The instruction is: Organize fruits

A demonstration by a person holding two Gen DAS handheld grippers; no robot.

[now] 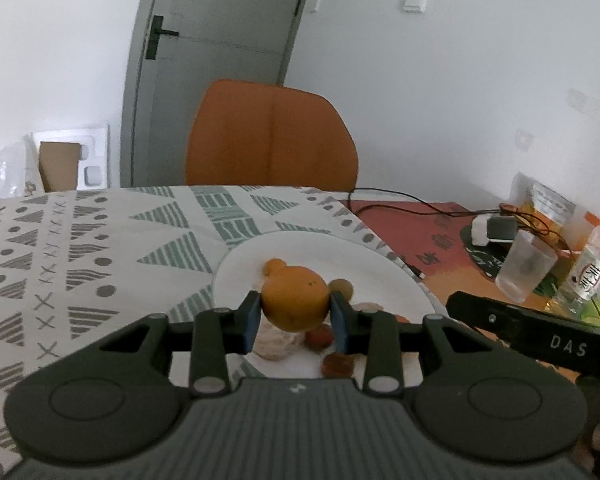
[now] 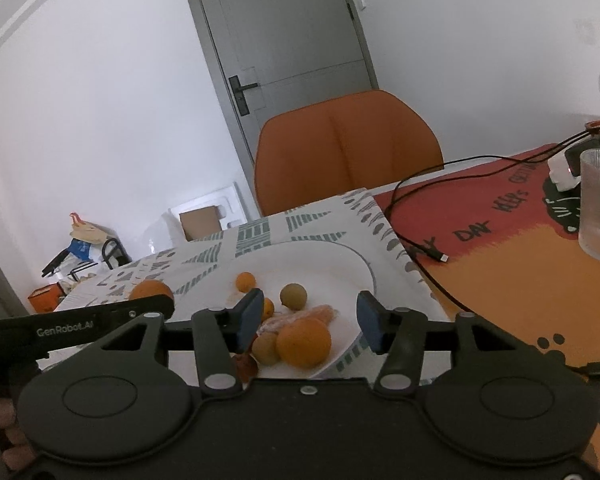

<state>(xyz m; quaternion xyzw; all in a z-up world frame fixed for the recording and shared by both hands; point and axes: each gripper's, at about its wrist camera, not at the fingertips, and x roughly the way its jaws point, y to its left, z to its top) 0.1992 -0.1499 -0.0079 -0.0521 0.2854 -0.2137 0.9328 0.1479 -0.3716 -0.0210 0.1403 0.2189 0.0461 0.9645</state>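
While the left gripper [image 1: 295,319] hangs over the white plate [image 1: 384,276], an orange [image 1: 295,298] sits right between its blue pads [image 1: 252,322], pinched on both sides and lifted clear of the fruit under it. Just beyond that gripper's tips there's a small kumquat [image 1: 274,267] and a brownish longan [image 1: 342,288] on the plate. Over on the other side, the right gripper [image 2: 310,322] has its jaws spread wide, holding nothing. A second orange [image 2: 304,342] lies on the plate just under and between its fingers, with a longan [image 2: 293,296] a bit past the tips and another small kumquat [image 2: 245,281] further out.
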